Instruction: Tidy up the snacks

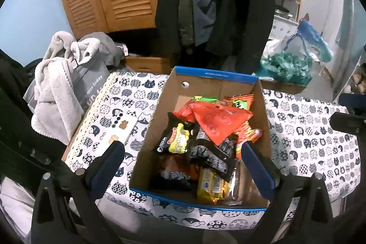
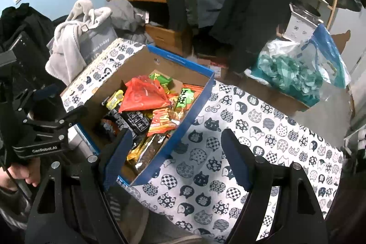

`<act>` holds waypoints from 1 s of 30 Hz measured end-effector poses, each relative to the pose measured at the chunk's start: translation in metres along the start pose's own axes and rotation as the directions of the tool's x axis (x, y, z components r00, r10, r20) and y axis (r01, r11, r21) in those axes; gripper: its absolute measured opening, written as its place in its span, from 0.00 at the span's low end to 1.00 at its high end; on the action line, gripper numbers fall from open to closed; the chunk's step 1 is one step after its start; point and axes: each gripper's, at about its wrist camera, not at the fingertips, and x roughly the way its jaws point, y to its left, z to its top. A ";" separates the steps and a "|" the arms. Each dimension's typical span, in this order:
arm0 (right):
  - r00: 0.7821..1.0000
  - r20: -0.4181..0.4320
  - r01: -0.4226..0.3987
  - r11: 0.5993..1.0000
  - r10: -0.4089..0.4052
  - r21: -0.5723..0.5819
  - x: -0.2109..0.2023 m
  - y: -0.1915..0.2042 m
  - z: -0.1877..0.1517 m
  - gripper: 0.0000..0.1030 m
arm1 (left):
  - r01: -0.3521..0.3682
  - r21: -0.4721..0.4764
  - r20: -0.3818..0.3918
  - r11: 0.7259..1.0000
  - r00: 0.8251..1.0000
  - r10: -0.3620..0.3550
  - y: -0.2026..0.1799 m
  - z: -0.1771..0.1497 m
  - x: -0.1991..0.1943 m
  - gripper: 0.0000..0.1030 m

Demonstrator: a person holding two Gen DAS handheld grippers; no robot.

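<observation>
A cardboard box with blue rims (image 1: pixel 263 104) (image 2: pixel 196 104) stands on a table under a cat-print cloth (image 1: pixel 308 136) (image 2: pixel 251 129). It holds several snack packets: an orange-red bag (image 1: pixel 219 122) (image 2: pixel 141 95), a black and yellow packet (image 1: pixel 176 138), black packets (image 1: pixel 212 152), a yellow packet (image 1: pixel 210 184), and green and orange ones at the back (image 2: pixel 185 95). My left gripper (image 1: pixel 183 150) is open and empty over the box's near end. My right gripper (image 2: pixel 176 138) is open and empty over the box's right wall and the cloth. The left gripper also shows in the right wrist view (image 2: pixel 52 127).
A white card with biscuit shapes (image 1: pixel 121 129) lies on the cloth left of the box. A grey towel and bag (image 1: pixel 59 88) sit at the left. Coats hang behind (image 1: pixel 228 4). A bag of teal stuff (image 2: pixel 295 70) sits on boxes at the back right.
</observation>
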 end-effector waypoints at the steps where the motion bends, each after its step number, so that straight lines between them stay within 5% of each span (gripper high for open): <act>1: 1.000 0.013 0.006 1.000 -0.006 0.000 -0.003 -0.001 -0.002 0.76 | 0.000 0.002 0.006 1.000 1.000 0.000 -0.002 0.000 -0.002 1.00; 30: 0.998 0.036 0.044 0.999 -0.044 0.011 -0.010 -0.023 -0.024 0.76 | 0.012 0.084 0.076 0.996 0.997 -0.018 -0.040 0.002 -0.018 1.00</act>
